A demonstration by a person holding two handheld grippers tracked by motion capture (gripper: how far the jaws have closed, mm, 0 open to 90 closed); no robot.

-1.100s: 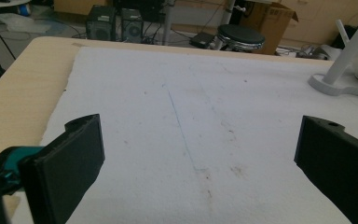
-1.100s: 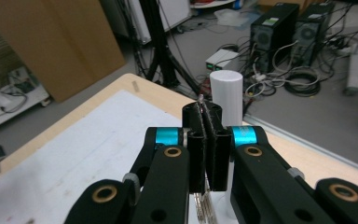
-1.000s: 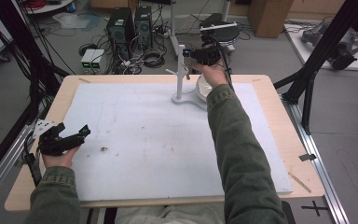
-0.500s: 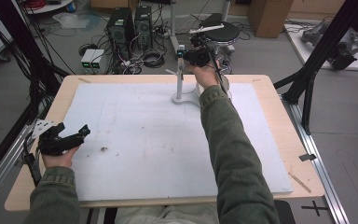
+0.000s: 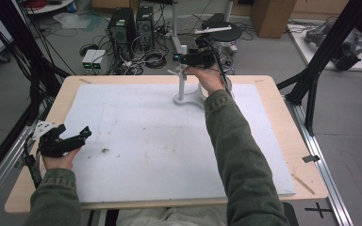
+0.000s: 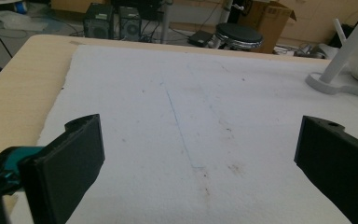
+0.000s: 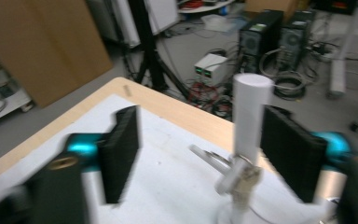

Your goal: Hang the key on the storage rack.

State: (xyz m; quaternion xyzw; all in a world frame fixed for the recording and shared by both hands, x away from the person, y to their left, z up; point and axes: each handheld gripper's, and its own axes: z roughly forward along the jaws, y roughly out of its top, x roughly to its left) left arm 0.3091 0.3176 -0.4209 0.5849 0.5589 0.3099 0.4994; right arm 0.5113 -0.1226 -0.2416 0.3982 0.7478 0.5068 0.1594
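Right gripper (image 7: 198, 154): jaws just opening, spread around the white post (image 7: 251, 116), not pressing it.
Left gripper (image 6: 200, 158): jaws spread, nothing between them, over the white mat (image 6: 191, 116).

No legible text, label, brand or number in any view; print on the background equipment is too small to read.

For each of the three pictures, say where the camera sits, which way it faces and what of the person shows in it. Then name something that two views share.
High view: above the person's side, looking forward and down on the table; both sleeves, the left gripper and right gripper.
Left gripper view: low over the white mat, looking across it between its open jaws.
Right gripper view: at the far edge, jaws either side of the white post, just opened.
Shared: the white stand.
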